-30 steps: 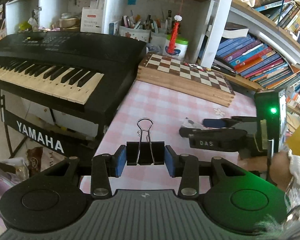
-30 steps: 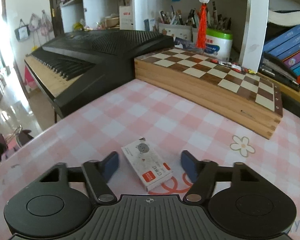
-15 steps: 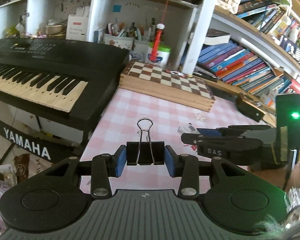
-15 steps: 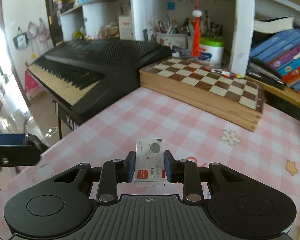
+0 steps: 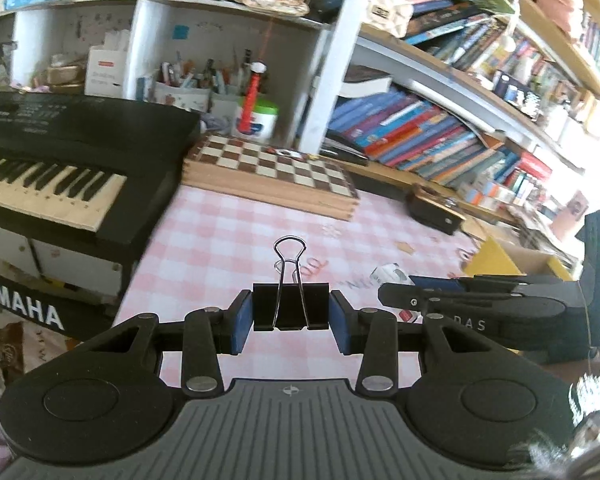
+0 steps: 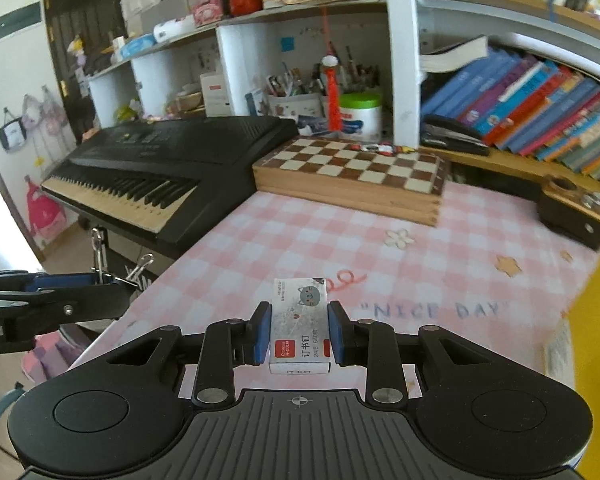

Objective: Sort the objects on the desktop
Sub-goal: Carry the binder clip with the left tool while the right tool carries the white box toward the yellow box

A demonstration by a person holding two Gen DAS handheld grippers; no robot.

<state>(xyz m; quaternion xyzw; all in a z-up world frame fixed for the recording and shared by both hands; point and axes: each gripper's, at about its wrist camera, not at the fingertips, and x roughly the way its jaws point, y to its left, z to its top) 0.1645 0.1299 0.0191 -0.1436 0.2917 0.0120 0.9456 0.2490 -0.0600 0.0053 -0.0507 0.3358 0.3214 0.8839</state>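
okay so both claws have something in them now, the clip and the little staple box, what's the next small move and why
Probably carry the right claw toward the yellow box at the table's right edge and release there. Its pads are shut on the staple box, which is already lifted clear of the checked tablecloth. The left claw grips the binder clip and can follow.

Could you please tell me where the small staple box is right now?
In the right wrist view, the staple box sits clamped between the right gripper jaws, above the pink checked tablecloth, near the "NICE DAY" lettering.
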